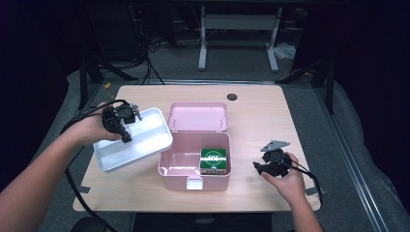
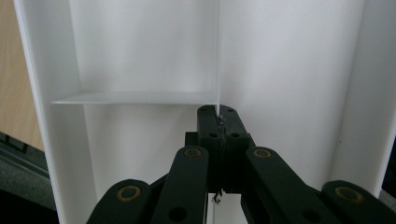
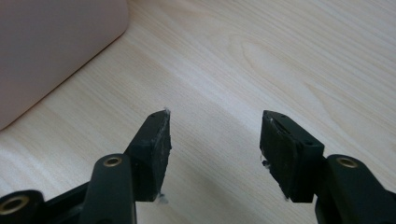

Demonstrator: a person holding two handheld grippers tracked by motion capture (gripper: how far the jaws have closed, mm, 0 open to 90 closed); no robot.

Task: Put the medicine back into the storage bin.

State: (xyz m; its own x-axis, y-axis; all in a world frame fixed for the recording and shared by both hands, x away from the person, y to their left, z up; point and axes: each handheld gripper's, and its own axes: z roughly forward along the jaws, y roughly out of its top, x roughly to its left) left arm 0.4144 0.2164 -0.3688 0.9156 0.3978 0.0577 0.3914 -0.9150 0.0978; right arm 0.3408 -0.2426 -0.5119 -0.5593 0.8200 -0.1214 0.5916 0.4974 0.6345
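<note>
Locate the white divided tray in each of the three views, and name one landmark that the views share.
High view: white tray left of centre, tilted beside the pink box, held by the left gripper.
Left gripper view: tray spans the frame; the jaws pinch its thin divider.
Right gripper view: tray not in it; right gripper open over the table.
Shared landmark: wooden table.

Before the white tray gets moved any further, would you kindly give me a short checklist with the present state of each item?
1. Left claw shut on the white tray's divider wall: ok.
2. Tray fully lifted off the table: cannot tell.
3. Tray level: not ok, it looks tilted.
4. Right claw open and empty above the table: ok.
5. Pink box open, lid back: ok.
6. Green packet lying inside the box: ok.
</note>
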